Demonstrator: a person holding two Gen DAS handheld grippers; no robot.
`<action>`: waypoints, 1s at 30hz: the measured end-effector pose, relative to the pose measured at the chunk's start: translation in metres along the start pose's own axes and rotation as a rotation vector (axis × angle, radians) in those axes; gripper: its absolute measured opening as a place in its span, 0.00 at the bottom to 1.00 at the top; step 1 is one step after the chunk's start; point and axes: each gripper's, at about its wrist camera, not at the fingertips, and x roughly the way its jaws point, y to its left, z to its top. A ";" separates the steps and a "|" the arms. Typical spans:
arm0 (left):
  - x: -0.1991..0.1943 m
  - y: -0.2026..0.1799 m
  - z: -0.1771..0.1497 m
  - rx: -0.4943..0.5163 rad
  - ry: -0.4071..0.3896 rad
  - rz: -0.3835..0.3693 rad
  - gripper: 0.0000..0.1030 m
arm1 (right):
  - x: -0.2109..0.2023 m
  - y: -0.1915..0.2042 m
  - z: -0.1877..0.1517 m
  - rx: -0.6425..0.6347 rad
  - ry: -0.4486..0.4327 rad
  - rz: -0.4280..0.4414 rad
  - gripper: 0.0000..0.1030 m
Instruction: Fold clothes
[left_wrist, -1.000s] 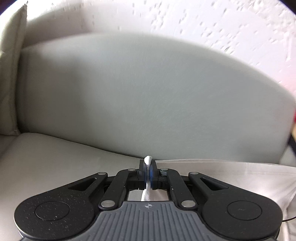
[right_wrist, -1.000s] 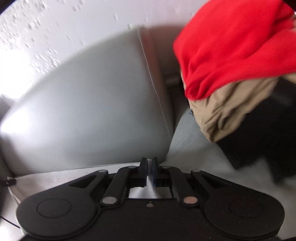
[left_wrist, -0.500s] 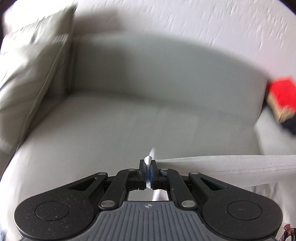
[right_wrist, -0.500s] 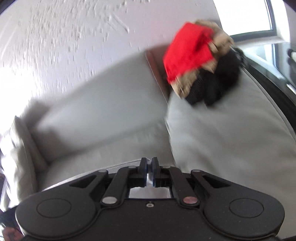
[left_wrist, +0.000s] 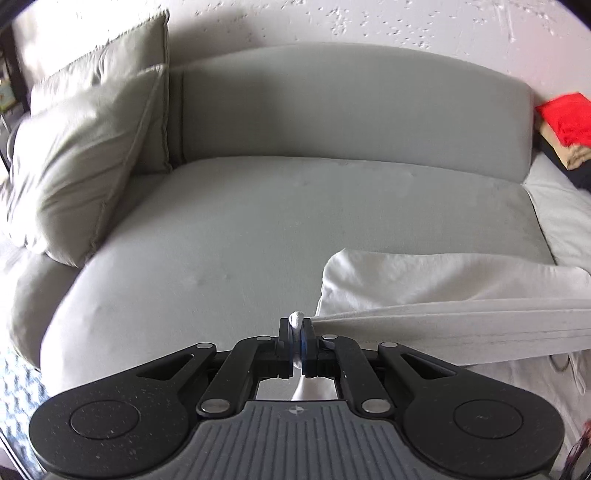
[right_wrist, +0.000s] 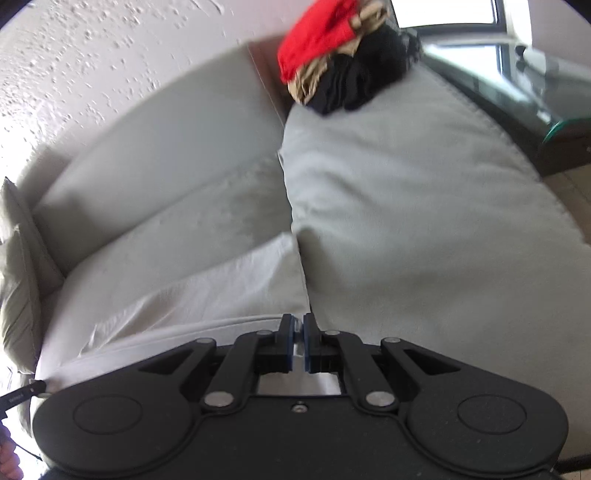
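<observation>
A white garment (left_wrist: 443, 295) lies partly on the grey sofa seat (left_wrist: 258, 229) and stretches taut off to the right. My left gripper (left_wrist: 296, 323) is shut on a bunched corner of it, above the seat's front. In the right wrist view the same white garment (right_wrist: 207, 295) spreads over the seat, its edge running left from my right gripper (right_wrist: 298, 323), which is shut on that edge with a thin gap showing between the pads. A pile of red, tan and black clothes (right_wrist: 340, 48) sits at the far end of the right cushion, its red top layer (left_wrist: 567, 118) at the right edge.
Two pale cushions (left_wrist: 85, 158) lean in the sofa's left corner. The sofa backrest (left_wrist: 351, 110) runs along a textured white wall. A large right seat cushion (right_wrist: 424, 206) lies beside the garment. A dark glass-topped table (right_wrist: 524, 96) stands by a window at the far right.
Both grippers pulled back and up from the backrest, bringing the whole sofa seat into view. The garment now drapes down onto the seat, stretched between them.
</observation>
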 end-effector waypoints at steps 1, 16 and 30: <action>0.002 -0.003 -0.004 0.017 0.013 0.010 0.04 | 0.001 -0.002 -0.004 -0.003 0.007 -0.009 0.05; -0.013 0.000 -0.043 0.095 0.043 0.058 0.23 | -0.003 -0.016 -0.025 0.007 0.050 -0.070 0.32; 0.058 -0.106 -0.004 0.227 0.147 -0.207 0.24 | 0.114 0.048 -0.003 0.011 0.306 0.009 0.23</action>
